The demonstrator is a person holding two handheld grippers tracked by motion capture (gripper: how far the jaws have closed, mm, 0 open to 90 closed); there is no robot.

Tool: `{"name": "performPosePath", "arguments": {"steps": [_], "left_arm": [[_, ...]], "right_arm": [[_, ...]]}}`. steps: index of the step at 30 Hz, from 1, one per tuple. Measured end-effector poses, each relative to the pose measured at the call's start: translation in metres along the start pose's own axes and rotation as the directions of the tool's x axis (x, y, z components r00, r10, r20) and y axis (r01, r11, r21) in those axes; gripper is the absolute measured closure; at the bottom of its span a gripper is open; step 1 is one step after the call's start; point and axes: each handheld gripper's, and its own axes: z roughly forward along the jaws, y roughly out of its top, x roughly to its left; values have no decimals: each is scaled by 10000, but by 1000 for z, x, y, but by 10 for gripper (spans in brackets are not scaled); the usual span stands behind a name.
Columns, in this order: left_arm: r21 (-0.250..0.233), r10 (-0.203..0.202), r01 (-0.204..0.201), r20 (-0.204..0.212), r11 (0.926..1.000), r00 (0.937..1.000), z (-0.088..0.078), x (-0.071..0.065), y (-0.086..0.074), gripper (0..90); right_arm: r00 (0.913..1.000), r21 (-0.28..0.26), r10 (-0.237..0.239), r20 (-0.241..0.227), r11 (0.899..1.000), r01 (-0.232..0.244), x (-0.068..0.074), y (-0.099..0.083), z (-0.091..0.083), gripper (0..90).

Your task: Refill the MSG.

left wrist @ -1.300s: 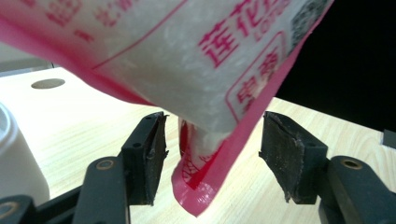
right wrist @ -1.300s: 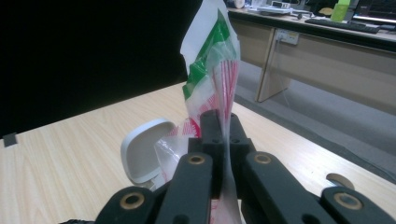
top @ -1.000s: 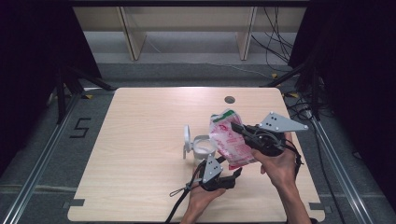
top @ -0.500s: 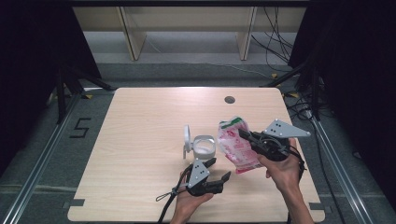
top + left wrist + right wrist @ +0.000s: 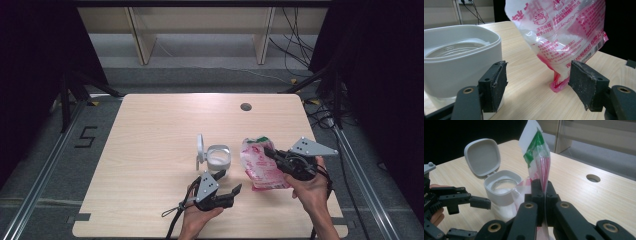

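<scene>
High view first, reading from the left: your left gripper (image 5: 227,187) lies low near the front edge of the surface (image 5: 150,150), its fingers (image 5: 494,88) spread wide with nothing between them, aimed at the gap between tub and bag. Just beyond it stands the tub (image 5: 218,156), white, its hinged lid (image 5: 199,150) flipped up on the left side and white grains showing inside. To its right, close but apart, is the bag (image 5: 260,165), pink-printed clear plastic with a green strip at the top, part filled with white grains; its bottom corner touches the surface while the top stands up. Your right gripper (image 5: 272,153) has its fingers (image 5: 537,192) clamped flat on the bag's upper edge, as the right gripper view shows, with the film pinched thin between them. Judging by its looks, the bag will handle as soft, limp and slick: the weight sits in the grains at the bottom, so it will sag and swing under a top pinch, and the film could slide out if your grip eases. Keep hold high on the flattened seam, where the plastic is doubled, and if you need to steady or tip it, take the lower corner with your left fingers instead of the bulging middle. The tub looks stiff and light, so a nudge could shift it.
</scene>
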Motion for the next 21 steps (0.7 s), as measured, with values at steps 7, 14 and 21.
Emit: {"name": "performPosePath", "arguments": {"steps": [7, 14, 21], "left_arm": [[91, 32, -32, 2, 10000, 10000, -4, 2, 1, 302], [19, 3, -4, 58, 10000, 10000, -5, 2, 1, 298], [83, 37, -38, 33, 10000, 10000, -5, 3, 2, 295]], "right_arm": [[9993, 125, 109, 359, 9999, -114, -6, -6, -11, 900], [9977, 286, 49, 675, 9996, -69, -9, -11, -17, 900], [9971, 155, 385, 654, 9991, -396, -18, -19, -20, 900]]}}
